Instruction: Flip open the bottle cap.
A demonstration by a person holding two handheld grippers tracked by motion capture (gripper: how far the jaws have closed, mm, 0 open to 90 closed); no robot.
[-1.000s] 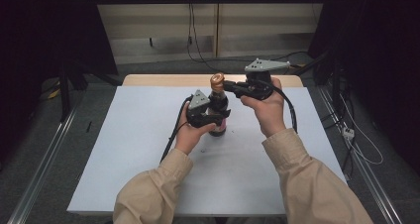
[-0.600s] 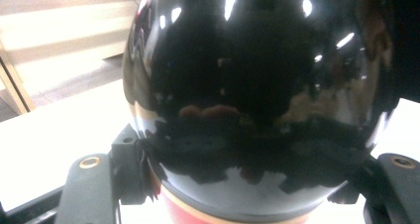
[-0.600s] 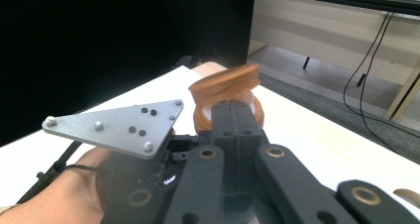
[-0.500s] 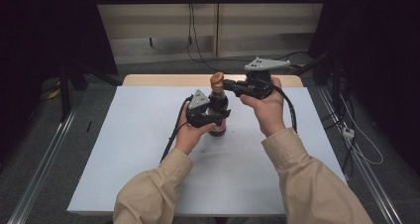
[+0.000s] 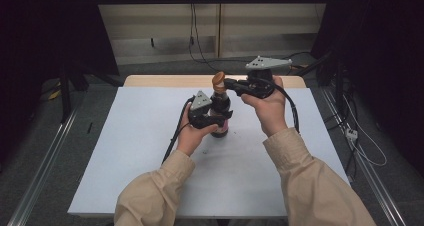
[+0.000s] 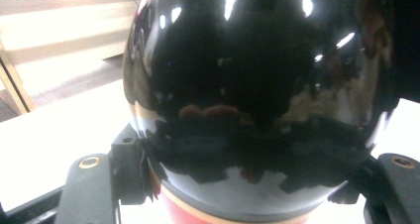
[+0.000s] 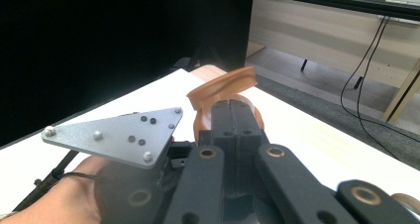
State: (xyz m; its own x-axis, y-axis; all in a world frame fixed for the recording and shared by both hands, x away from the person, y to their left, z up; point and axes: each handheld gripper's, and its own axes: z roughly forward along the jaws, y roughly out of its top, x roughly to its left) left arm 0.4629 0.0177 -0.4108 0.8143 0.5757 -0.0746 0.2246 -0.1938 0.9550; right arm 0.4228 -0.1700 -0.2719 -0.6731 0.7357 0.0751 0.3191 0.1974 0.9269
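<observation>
Seemingly mid-uncorking: the left gripper (image 5: 216, 117) clamps the dark bottle (image 5: 220, 108) upright on the table (image 5: 140, 136), while the right gripper (image 5: 226, 83) pinches its brown stopper (image 7: 224, 91), not yet clearly free.

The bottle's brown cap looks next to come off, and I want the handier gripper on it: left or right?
Right, likely. The right gripper is already closed at the brown cap, while the left gripper clamps the dark bottle around its body on the table, steadying it.

right tongs (image 7: 233, 116) pinch the tilted orange cap (image 7: 224, 89).
</observation>
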